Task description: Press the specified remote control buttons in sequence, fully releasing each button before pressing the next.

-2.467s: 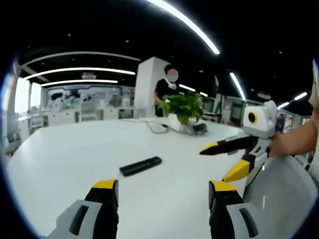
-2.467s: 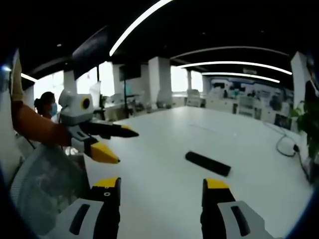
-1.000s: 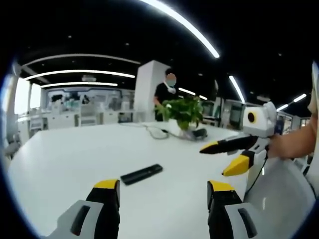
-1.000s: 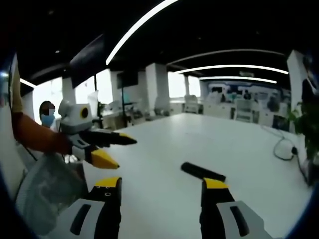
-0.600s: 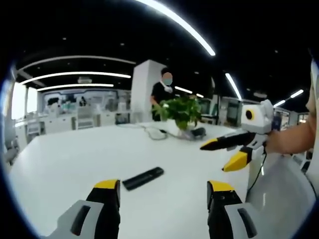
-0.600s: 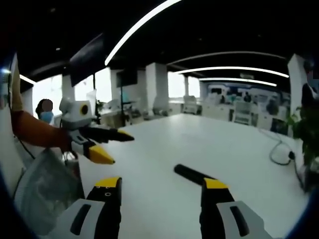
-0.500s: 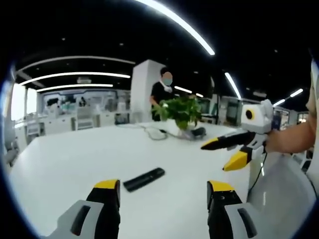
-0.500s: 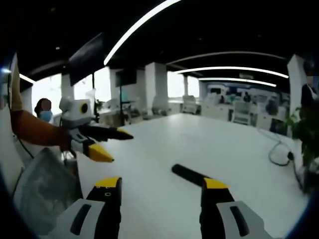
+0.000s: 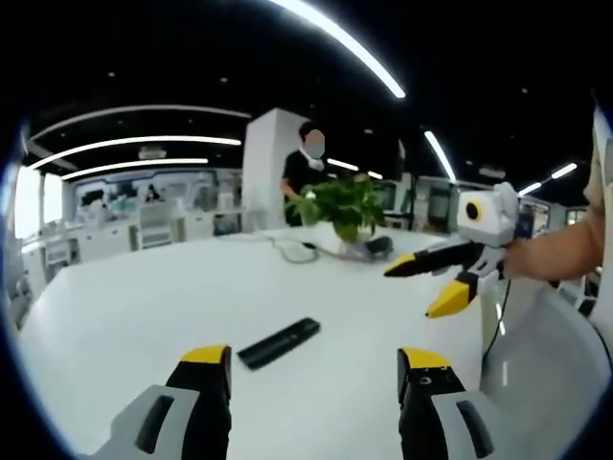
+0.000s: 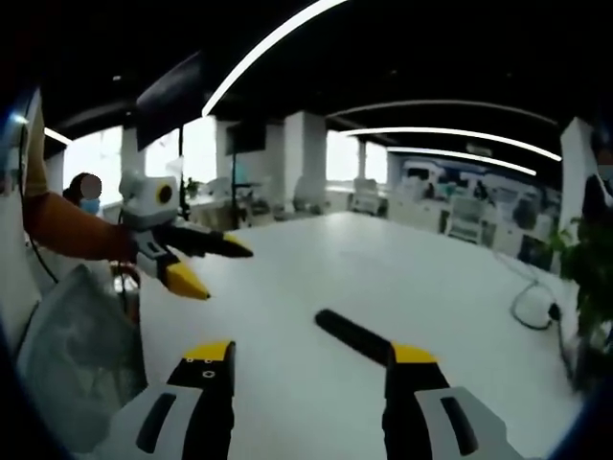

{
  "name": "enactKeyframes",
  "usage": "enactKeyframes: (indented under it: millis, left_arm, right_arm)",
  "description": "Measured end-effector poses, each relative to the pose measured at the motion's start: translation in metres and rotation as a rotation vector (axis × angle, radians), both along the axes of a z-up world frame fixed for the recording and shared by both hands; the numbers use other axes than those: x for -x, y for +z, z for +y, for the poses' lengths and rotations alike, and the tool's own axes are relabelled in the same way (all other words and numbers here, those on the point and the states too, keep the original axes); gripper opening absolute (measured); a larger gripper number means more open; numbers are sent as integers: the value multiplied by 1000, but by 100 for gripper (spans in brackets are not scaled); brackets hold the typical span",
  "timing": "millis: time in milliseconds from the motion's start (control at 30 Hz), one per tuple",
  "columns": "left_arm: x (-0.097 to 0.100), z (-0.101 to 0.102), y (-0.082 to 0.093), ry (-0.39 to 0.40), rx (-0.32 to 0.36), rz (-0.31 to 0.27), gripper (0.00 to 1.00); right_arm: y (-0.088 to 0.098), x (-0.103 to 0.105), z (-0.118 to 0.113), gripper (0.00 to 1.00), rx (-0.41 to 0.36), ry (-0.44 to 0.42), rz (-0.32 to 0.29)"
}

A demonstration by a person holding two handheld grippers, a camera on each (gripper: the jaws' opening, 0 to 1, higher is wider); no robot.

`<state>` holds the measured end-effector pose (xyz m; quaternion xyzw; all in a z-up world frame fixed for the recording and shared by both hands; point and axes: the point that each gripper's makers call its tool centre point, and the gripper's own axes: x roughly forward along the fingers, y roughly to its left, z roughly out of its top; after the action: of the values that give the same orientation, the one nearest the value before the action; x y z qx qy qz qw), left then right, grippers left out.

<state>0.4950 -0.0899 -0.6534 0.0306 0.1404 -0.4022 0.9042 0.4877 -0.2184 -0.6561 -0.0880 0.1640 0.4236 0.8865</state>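
Left gripper (image 9: 314, 359) held above the white table (image 9: 124, 307), jaws spread wide, nothing between them, yellow-tipped and rising from the bottom of the left gripper view. Just beyond and between those jaws, nearer the left one: black remote control (image 9: 279, 343), flat on the table, lying at a slant, untouched. Right of the remote and higher, off the table's edge: right gripper (image 9: 436, 286), jaws parted, gripped by a hand (image 9: 517, 261). Beyond the remote, at the table's far side: potted plant (image 9: 337, 206) with a cable (image 9: 287, 249) beside it, and a person in a dark top (image 9: 299, 180) standing behind.

Right gripper (image 10: 306, 362) likewise open and empty in the right gripper view, over the same table (image 10: 441, 278). Remote control (image 10: 352, 336) ahead of the jaws, its near end hidden behind the right jaw's tip; touching or not, cannot tell. Left of the remote, well apart: left gripper (image 10: 213, 264), jaws apart, carried on an orange sleeve (image 10: 72, 233). Grey chair back (image 10: 72, 355) below that sleeve.
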Motion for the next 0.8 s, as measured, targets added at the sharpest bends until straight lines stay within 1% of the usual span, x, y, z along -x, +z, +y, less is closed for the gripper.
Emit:
enactKeyframes:
  millis: [200, 333, 400, 800]
  left_arm:
    - [-3, 0, -3, -11, -8, 8, 72]
    - [-5, -2, -3, -20, -25, 0, 72]
    - [-7, -1, -3, -31, -45, -14, 72]
    - [-22, -3, -10, -66, -71, 0, 72]
  right_arm:
    - [-4, -3, 2, 61, 23, 25, 4]
    - [-5, -5, 2, 61, 47, 39, -4]
    - [-5, -8, 1, 61, 56, 45, -4]
    - [-5, -29, -6, 61, 103, 64, -14]
